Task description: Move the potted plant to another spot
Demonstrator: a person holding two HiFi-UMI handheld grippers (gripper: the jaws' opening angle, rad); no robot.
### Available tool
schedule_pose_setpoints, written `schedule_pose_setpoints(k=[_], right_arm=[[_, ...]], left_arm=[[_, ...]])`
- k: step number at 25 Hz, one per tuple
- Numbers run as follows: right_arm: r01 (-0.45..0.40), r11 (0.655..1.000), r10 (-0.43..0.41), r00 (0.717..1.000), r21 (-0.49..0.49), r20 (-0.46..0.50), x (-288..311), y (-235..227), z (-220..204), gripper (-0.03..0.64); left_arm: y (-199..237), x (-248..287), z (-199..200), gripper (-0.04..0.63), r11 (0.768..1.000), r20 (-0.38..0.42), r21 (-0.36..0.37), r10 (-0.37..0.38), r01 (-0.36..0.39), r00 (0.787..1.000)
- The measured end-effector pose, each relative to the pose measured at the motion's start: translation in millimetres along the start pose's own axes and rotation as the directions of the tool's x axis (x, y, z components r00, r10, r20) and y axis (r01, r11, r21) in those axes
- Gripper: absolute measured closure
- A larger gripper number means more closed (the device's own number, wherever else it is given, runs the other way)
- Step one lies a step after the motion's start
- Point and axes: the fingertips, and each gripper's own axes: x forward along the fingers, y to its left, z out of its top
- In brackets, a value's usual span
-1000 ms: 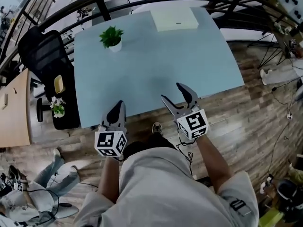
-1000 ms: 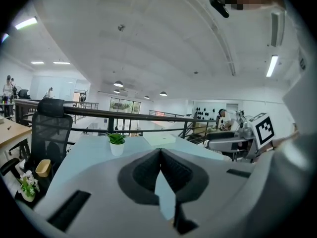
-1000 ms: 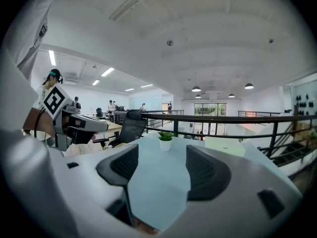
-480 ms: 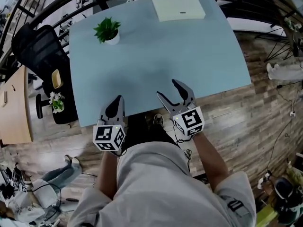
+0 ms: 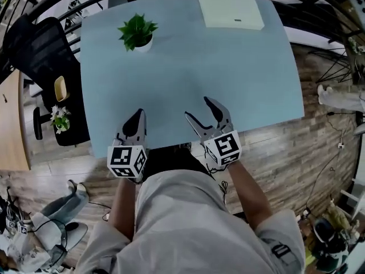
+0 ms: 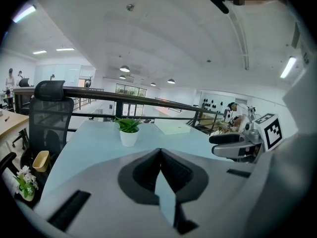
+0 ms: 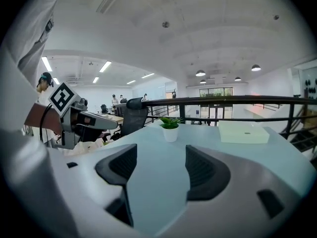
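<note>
Potted plant [image 5: 138, 33]: spiky green leaves in a round white pot, far ahead of both jaws. It stands on a smooth pale-blue table [image 5: 228, 79], whose near edge is partly hidden by the grippers. Flat cream box [image 5: 230, 9] far ahead-right. Right gripper [image 5: 198, 108] jaws opening, nothing between them; left gripper [image 5: 136, 120] jaws closed together, empty.

Open-plan office. A pale blue table [image 5: 228, 73] carries a potted plant [image 5: 137, 33], with a black mesh office chair [image 5: 40, 53] beside it and a wooden desk [image 5: 10, 124] off to the left. A black railing [image 7: 237, 100] runs behind the table, and a big white room lies beyond. Round ceiling lights [image 7: 200, 73] and strip lights [image 7: 104, 66] hang overhead. Far back there are more desks and chairs, with people [image 6: 10, 76] standing there. The floor [image 5: 285, 147] is wood plank, with cables lying on it.
</note>
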Motion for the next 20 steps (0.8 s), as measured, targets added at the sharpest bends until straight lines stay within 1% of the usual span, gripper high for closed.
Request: schedule_pose_setpoints(k=[8,13,20], right_arm=[[-0.040,0.999,0.042,0.995,0.021,-0.091,63,5,-18,0.296],[-0.035,0.999,0.037,0.993,0.026,-0.116,104,2,-18,0.296],[-0.025,1.000,0.026,0.991,0.011,-0.134,161,-6,-17,0.296]], left_arm=[[52,30,-13,0.583,0.999,-0.045,-0.050,0.012,-0.014,0.999],[80,51,-23,0.583,0.998,-0.075,-0.059,0.000,-0.004,0.997],[113,78,-36,0.583,0.995,-0.108,-0.096,-0.029,0.018,0.994]])
